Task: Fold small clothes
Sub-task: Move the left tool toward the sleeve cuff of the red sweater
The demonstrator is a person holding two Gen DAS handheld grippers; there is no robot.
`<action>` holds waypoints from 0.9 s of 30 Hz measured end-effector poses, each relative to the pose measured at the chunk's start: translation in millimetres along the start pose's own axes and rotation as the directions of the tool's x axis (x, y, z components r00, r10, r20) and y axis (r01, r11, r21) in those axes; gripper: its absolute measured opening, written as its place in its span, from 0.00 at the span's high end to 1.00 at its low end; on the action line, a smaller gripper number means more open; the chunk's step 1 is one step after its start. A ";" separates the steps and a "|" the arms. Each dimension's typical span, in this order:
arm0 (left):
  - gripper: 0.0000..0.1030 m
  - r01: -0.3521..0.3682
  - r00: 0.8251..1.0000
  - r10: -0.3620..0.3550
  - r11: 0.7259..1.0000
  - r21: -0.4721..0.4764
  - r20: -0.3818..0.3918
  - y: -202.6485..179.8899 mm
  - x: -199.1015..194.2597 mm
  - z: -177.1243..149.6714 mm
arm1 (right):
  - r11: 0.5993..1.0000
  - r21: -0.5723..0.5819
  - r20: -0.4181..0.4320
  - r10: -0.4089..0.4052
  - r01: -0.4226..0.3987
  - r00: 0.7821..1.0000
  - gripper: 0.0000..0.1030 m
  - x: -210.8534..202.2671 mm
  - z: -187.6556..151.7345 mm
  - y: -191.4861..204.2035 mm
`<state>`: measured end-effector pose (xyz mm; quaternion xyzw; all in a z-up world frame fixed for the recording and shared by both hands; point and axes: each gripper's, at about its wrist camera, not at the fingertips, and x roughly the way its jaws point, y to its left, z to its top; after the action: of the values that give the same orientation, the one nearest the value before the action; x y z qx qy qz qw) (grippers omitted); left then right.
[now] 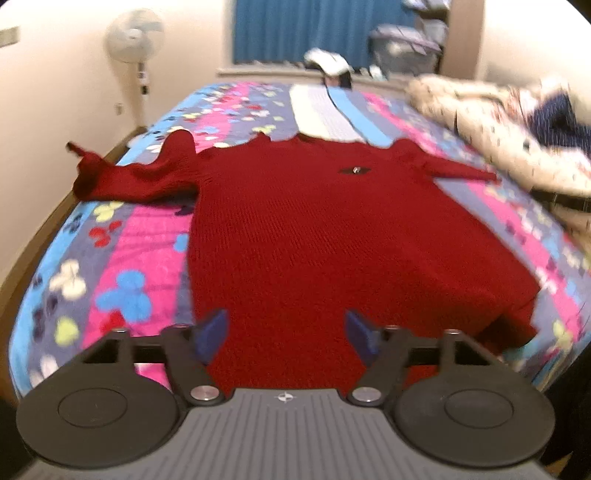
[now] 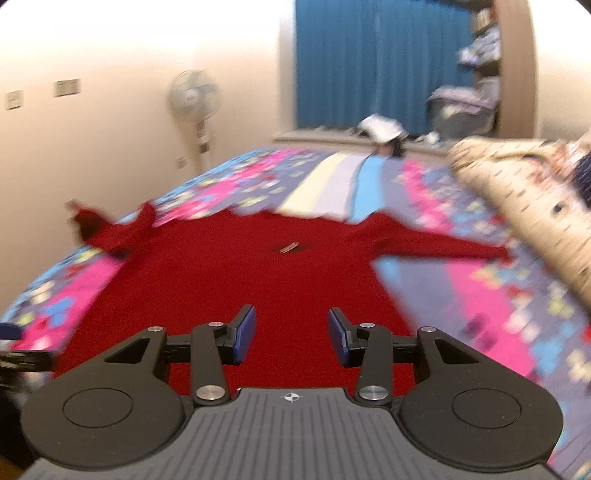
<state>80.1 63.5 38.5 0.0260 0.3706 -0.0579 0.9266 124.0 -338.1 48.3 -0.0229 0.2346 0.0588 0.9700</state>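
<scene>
A dark red knit sweater lies flat on the bed, hem toward me, collar at the far end. Its left sleeve is bunched near the bed's left edge; its right sleeve stretches out straight. My left gripper is open and empty over the hem. In the right wrist view the sweater also shows, blurred, and my right gripper is open and empty above the hem area. The tip of the left gripper shows at the left edge.
The bed has a bright patterned cover. A cream quilt is piled at the right side. A folded pale cloth lies beyond the collar. A standing fan is by the left wall, a blue curtain behind.
</scene>
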 end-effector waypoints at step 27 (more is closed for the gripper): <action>0.91 -0.041 0.999 0.041 0.999 -0.024 -0.002 66.5 24.3 -10.7 | 0.934 0.353 -0.216 0.132 -0.049 0.967 0.94 63.1 -27.2 -128.0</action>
<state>98.7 128.3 14.4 0.0226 0.3715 -0.0343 0.9275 183.4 -460.5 -2.6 0.1516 0.3557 0.0584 0.9204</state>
